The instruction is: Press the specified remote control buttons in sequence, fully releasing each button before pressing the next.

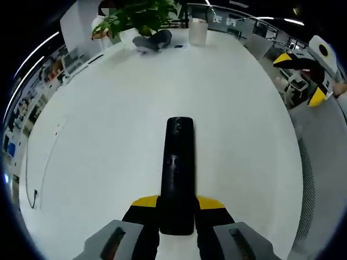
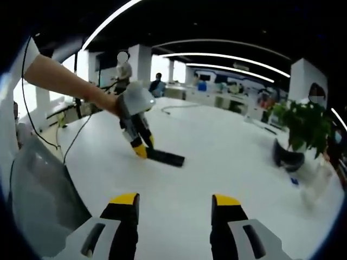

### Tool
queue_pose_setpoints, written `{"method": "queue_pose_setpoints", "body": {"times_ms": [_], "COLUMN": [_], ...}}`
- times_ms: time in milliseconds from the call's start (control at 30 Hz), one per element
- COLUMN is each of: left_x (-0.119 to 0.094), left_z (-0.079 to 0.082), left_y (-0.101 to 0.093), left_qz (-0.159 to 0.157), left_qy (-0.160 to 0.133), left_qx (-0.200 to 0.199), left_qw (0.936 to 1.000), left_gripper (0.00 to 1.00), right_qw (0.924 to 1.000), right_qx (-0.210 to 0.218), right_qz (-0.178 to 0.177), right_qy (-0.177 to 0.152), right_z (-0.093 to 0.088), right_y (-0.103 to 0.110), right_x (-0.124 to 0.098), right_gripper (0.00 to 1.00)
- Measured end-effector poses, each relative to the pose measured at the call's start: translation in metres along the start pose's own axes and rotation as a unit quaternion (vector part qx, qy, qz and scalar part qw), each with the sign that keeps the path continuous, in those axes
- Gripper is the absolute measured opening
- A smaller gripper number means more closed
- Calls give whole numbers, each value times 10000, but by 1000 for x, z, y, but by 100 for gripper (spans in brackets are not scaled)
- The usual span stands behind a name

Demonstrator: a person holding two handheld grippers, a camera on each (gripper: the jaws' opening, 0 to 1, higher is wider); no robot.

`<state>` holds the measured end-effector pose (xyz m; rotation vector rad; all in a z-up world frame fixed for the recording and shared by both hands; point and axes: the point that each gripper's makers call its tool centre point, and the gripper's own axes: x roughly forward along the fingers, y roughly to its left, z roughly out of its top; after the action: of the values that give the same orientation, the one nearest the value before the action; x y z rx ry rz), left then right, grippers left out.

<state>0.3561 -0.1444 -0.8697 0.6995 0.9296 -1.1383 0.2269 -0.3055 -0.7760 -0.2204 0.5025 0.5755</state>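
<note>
The left gripper [image 1: 177, 208] is clamped on the near end of a black remote control [image 1: 178, 173], which lies flat on the white table [image 1: 108, 135] and points away towards a potted plant [image 1: 142, 15] and a white cup [image 1: 198, 31] at the far edge. The right gripper [image 2: 174, 208] hangs above the table with its jaws wide apart and nothing between them. From there the left gripper [image 2: 140, 146] and the remote [image 2: 165, 157] lie well ahead.

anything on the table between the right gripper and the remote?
Nothing: in the right gripper view, bare white table runs from the open right gripper to the remote held by the left gripper.
</note>
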Motion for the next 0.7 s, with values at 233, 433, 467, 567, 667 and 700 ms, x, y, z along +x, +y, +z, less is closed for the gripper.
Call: {"method": "queue_pose_setpoints", "body": {"times_ms": [233, 433, 467, 567, 667, 700], "left_x": [-1, -2, -2, -2, -3, -3], "left_z": [-1, -3, -3, -4, -5, -5], "left_y": [-10, -19, -20, -25, -29, -30], "left_qz": [50, 29, 32, 43, 31, 27], "left_qy": [33, 58, 66, 106, 109, 108], "left_qx": [-88, -36, -45, -30, -10, -9], "left_qw": [9999, 10000, 10000, 9999, 9999, 9999], "left_gripper": [24, 24, 24, 24, 24, 24], "right_qw": [9999, 10000, 10000, 9999, 9999, 9999], "right_qx": [-92, -60, -62, -71, -93, -100], "right_qz": [66, 49, 47, 72, 105, 116], "right_qy": [52, 28, 29, 35, 50, 47], "right_z": [-1, -1, -1, -1, -2, -1], "right_y": [3, 2, 2, 3, 5, 5], "right_x": [1, 0, 0, 0, 0, 0], "right_gripper": [50, 49, 49, 48, 47, 47]}}
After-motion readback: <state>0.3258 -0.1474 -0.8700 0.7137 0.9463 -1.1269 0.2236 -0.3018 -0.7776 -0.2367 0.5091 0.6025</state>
